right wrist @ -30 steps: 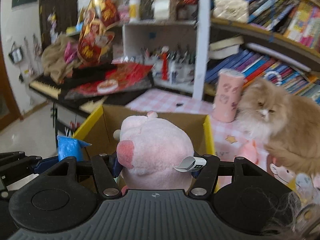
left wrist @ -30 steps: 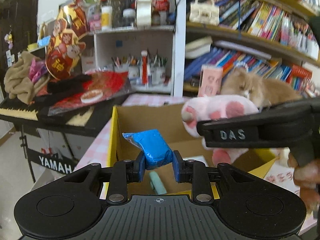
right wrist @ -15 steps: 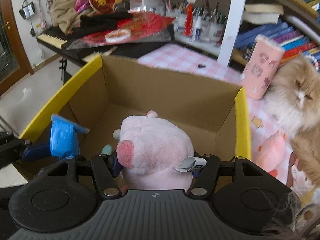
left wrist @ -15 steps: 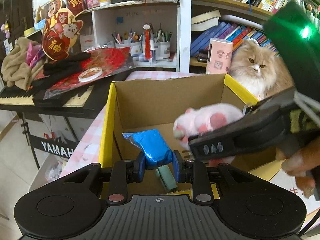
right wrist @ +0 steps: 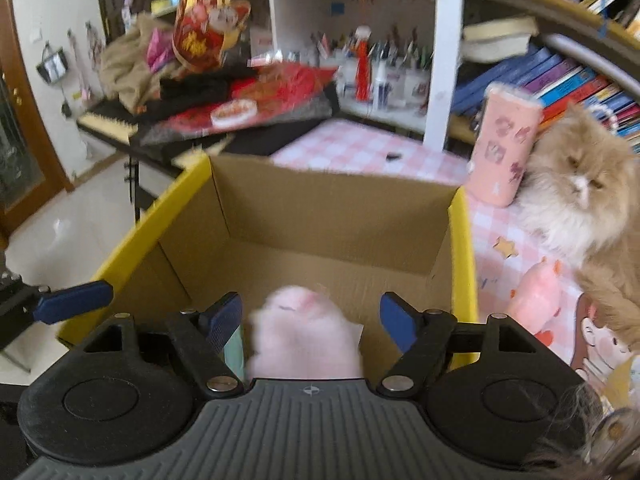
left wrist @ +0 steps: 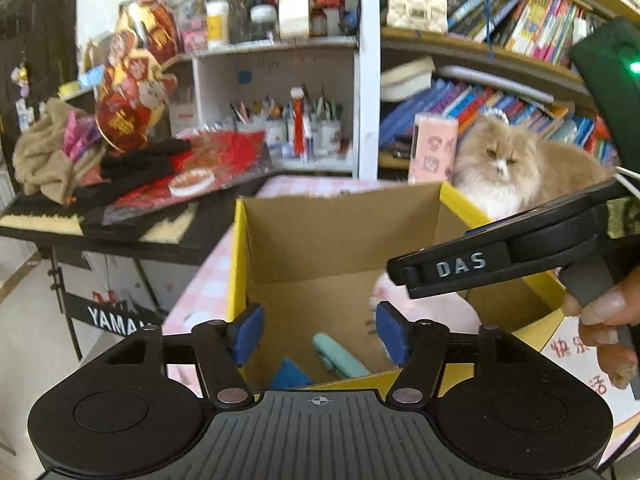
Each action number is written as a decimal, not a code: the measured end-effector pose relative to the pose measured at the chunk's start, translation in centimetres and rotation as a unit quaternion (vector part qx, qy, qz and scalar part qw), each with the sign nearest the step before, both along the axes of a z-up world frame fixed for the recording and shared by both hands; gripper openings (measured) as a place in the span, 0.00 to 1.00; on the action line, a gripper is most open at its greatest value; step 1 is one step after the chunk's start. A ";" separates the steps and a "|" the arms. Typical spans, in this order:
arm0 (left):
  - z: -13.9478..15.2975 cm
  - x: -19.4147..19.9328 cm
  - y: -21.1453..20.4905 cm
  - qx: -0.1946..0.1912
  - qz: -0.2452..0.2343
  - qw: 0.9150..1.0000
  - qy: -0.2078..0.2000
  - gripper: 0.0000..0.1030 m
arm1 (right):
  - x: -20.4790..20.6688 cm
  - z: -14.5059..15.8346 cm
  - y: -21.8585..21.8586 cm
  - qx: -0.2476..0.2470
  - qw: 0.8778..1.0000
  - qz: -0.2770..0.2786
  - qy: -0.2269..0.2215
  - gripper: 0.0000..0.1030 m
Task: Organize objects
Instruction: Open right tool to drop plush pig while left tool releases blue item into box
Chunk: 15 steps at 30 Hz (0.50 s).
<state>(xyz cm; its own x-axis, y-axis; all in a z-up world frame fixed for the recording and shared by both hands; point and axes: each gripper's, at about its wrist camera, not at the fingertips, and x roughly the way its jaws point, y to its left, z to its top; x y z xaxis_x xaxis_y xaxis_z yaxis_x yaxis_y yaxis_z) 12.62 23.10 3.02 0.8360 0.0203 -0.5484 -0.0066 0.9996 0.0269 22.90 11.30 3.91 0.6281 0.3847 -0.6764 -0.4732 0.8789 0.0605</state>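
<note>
A yellow-edged cardboard box (left wrist: 336,240) stands on the pink checked table; it also shows in the right wrist view (right wrist: 312,216). My left gripper (left wrist: 318,334) is open over the box's near edge. The blue packet (left wrist: 288,374) lies on the box floor beside a mint green object (left wrist: 340,358). My right gripper (right wrist: 310,316) is open above the box, also showing in the left wrist view (left wrist: 448,276). The pink plush toy (right wrist: 306,334) is blurred just below the open jaws inside the box, also showing in the left wrist view (left wrist: 432,312).
A fluffy cat (right wrist: 580,208) sits right of the box, next to a pink patterned case (right wrist: 504,144) and a small pink plush (right wrist: 536,296). A keyboard piled with red items (left wrist: 132,196) stands to the left. Bookshelves (left wrist: 500,80) are behind.
Both grippers opened. The blue packet dropped from the left gripper onto the box floor. The pink plush left the right gripper and is falling into the box.
</note>
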 end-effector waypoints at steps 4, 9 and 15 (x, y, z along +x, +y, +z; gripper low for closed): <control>1.8 -2.0 0.1 -0.014 0.017 0.999 -0.044 0.71 | -2.6 2.3 -1.2 0.025 0.998 -0.029 -0.050 0.72; 3.9 -5.3 0.7 -0.027 0.026 0.995 -0.097 0.73 | -6.4 5.0 -3.2 0.059 0.991 -0.070 -0.101 0.72; 4.9 -9.4 1.2 -0.031 0.027 0.992 -0.119 0.74 | -11.6 5.8 -5.6 0.074 0.985 -0.103 -0.117 0.72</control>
<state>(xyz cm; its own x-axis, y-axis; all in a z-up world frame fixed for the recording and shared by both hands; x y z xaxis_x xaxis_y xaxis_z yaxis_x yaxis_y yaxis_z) 3.24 24.25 7.89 0.9408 0.0416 -0.3363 -0.0595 0.9973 -0.0431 11.31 5.67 9.68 0.8351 0.3162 -0.4500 -0.3024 0.9474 0.1046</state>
